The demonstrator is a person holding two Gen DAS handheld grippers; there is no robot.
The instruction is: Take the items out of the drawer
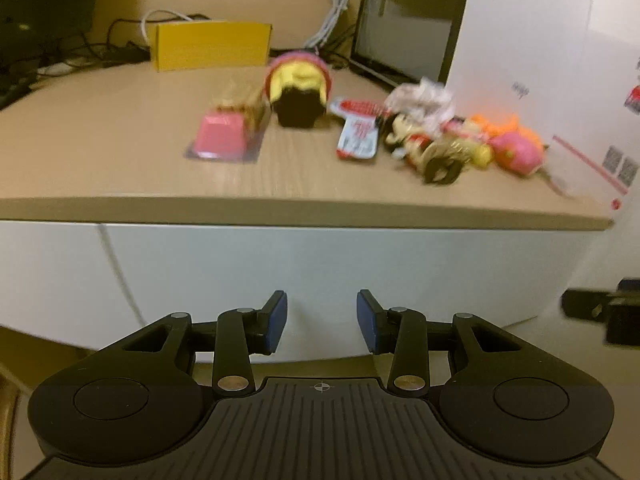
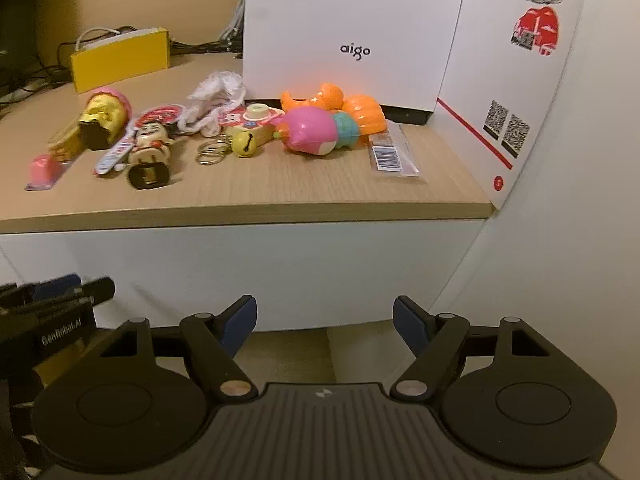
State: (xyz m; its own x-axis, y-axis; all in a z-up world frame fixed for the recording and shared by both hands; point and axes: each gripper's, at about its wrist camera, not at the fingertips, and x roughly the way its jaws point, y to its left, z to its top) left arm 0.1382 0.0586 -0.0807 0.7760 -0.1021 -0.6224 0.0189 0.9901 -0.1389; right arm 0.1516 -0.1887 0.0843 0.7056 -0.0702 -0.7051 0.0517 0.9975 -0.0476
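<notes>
Toys lie spread on the table point(image 2: 280, 188), seemingly already taken out (drawer interior unseen). Both the left tongs point(image 1: 322, 316) and the right tongs point(image 2: 325, 322) are released, empty.

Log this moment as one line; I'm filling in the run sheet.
left gripper: open, empty | right gripper: open, empty | both below desk edge, facing white front panel | toys on desktop

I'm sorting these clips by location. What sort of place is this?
Probably an office or workroom desk. A wood-topped counter holds small toys, a white aigo box stands at the back, and cables run behind a yellow box.
</notes>
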